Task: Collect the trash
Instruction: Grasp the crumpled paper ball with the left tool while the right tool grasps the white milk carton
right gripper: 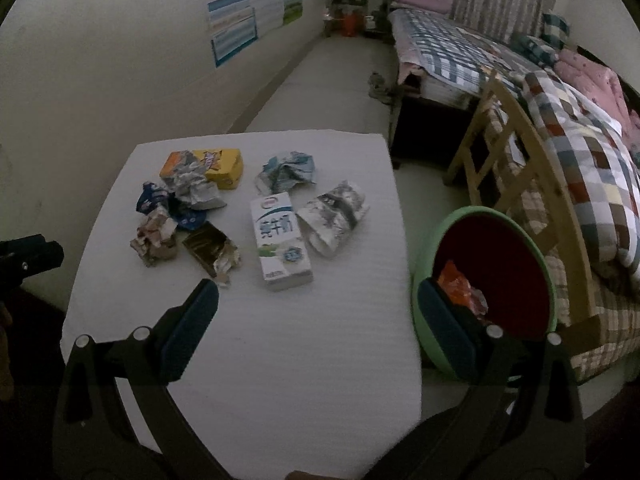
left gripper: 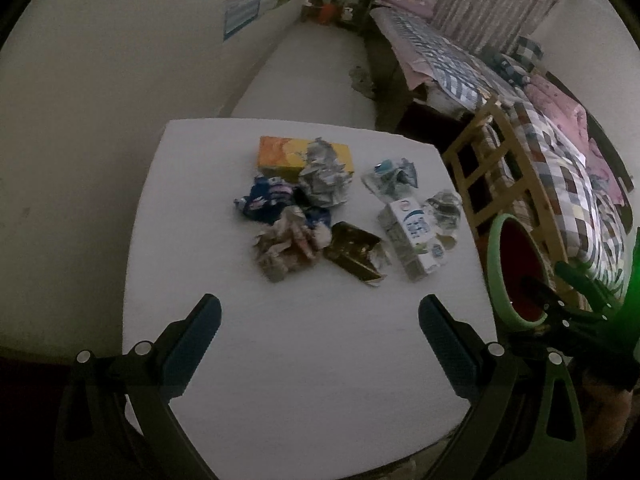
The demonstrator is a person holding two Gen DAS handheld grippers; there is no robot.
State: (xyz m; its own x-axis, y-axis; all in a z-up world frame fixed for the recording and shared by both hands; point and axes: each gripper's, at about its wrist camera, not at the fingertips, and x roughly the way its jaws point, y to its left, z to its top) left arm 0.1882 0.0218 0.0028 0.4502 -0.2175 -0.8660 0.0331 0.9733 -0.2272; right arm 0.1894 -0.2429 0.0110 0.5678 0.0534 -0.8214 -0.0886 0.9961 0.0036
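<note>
Right wrist view shows your right gripper [right gripper: 316, 312] with fingers apart and empty, the bin [right gripper: 486, 276] at lower right already holding an orange wrapper; left gripper [left gripper: 320, 328] likewise spread. Next, reach mid-frame for the milk carton [right gripper: 280, 240] on the worktop [right gripper: 280, 360]

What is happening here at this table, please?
A person is collecting trash with two grippers. Both the left hand-held gripper and the right hand-held gripper are open and empty. The milk carton, yellow box and crumpled wrappers remain on the white table. The green bin already holds an orange wrapper.
</note>
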